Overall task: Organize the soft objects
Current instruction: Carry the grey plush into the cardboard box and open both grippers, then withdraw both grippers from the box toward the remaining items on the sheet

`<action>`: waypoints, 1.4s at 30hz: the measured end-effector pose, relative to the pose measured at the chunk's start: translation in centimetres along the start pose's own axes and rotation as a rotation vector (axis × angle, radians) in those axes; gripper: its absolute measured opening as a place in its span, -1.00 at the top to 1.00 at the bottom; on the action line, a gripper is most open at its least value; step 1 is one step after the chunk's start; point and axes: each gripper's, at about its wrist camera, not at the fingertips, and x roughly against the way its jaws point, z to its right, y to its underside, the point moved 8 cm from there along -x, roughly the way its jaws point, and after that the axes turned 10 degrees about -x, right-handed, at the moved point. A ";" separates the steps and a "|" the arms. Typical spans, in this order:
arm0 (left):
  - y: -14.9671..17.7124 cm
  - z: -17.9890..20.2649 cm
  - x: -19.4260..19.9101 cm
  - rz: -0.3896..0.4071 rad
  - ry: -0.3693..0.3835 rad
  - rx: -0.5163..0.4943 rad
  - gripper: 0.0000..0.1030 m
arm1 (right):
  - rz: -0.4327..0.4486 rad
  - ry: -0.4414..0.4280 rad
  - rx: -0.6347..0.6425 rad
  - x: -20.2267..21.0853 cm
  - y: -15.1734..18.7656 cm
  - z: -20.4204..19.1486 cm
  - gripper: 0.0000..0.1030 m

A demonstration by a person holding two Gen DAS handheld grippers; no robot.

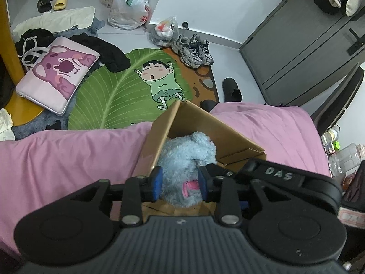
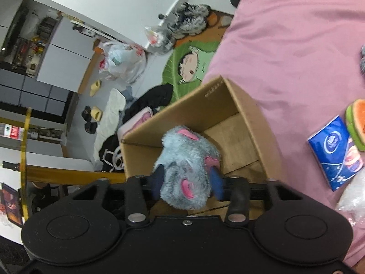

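Pink bedsheet (image 2: 285, 45) underneath; cardboard box (image 2: 230, 105) open-topped on it. Blue plush (image 2: 187, 166) pinched by both left gripper (image 1: 180, 182) and right gripper (image 2: 187, 182), hanging directly over box mouth, straight down from fingertips.

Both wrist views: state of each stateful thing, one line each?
left gripper: shut on the blue plush toy.
right gripper: shut on the same toy.
blue plush toy: held by both grippers over the box opening, not released.
cardboard box: open, on the pink bedsheet; floor bare where visible.
tissue pack: lying on the sheet beside the box, looks unopened.
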 end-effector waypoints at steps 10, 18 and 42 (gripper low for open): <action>0.8 1.0 3.7 0.066 -0.057 -0.027 -0.52 | 0.051 -0.040 0.018 4.3 0.1 -0.4 -0.11; 2.0 2.4 6.5 0.107 -0.046 -0.060 -0.59 | 0.110 -0.051 0.064 8.1 0.3 0.6 -0.42; 6.2 10.3 8.9 0.151 -0.035 -0.163 -0.75 | 0.256 -0.038 0.051 17.6 -2.5 10.4 -0.82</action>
